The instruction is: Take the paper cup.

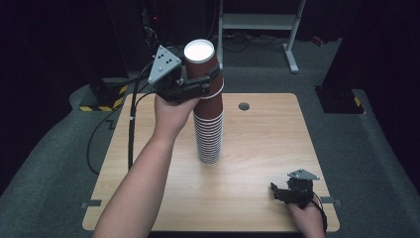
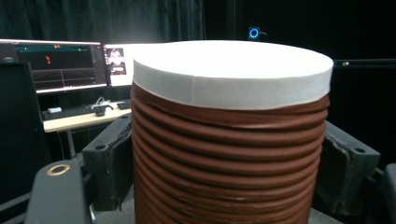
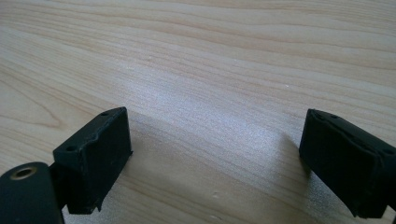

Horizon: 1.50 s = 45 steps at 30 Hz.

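A tall stack of brown paper cups (image 1: 209,134) stands in the middle of the wooden table (image 1: 262,129). Its top cup shows a white inside (image 1: 199,51). My left gripper (image 1: 208,80) is shut on the upper cups, just below that white top. In the left gripper view its pads (image 2: 112,163) press on both sides of the ribbed brown rims (image 2: 229,154). Whether the upper cups are lifted free of the rest I cannot tell. My right gripper (image 1: 280,191) rests low near the table's front right corner. Its jaws (image 3: 215,158) stand open over bare wood.
A round grommet (image 1: 243,106) sits in the table's far side. Black cables (image 1: 130,134) trail off the left edge to the floor. A metal frame (image 1: 257,22) stands behind the table. Monitors on a desk (image 2: 60,65) show past the cups.
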### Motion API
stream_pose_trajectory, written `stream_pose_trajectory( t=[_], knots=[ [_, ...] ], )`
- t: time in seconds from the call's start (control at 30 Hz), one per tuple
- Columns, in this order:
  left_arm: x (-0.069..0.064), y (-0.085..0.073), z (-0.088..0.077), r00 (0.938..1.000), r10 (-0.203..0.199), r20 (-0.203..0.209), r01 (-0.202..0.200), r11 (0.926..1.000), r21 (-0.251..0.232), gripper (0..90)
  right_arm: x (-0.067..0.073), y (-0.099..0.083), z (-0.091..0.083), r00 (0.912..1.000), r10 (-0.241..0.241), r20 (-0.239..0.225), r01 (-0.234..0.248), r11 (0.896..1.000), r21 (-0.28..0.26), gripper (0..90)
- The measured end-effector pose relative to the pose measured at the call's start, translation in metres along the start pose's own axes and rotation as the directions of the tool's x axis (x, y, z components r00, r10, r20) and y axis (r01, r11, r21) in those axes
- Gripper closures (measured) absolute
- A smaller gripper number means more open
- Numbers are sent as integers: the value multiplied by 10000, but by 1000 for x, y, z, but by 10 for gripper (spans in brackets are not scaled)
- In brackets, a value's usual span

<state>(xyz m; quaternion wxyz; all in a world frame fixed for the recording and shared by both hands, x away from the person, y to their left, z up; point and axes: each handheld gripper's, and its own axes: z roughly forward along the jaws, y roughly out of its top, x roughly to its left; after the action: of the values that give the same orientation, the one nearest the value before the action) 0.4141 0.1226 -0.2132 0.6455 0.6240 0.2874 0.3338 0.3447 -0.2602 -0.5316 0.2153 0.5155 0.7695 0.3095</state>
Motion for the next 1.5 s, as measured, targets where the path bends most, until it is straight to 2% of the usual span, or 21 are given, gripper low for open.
stream_pose_trajectory(
  t=[0.23, 0.63, 1.13, 1.33, 1.5],
  knots=[
    [1, 8, -7, 10000, 53, -34, -54, 9998, -183, 199, 0, 0, 0, 10000, -17, -15, 17, 10000, -5, 88],
    [1, 11, -23, 9999, -32, -100, 28, 9992, -393, 199, 0, 0, 0, 10000, -29, -11, 29, 10000, 8, 88],
    [-1, 4, -54, 9998, 27, -201, -35, 9992, -393, 200, 0, 0, 0, 10000, -46, -21, 46, 10000, 10, 88],
    [0, -5, -64, 9995, -39, -299, 32, 9997, -225, 200, 0, 0, 0, 10000, -52, -26, 52, 10000, 10, 88],
    [1, -12, -75, 9996, -116, -265, 109, 9996, -267, 200, 0, 0, 0, 10000, -51, -27, 51, 10000, 10, 88]
  ],
)
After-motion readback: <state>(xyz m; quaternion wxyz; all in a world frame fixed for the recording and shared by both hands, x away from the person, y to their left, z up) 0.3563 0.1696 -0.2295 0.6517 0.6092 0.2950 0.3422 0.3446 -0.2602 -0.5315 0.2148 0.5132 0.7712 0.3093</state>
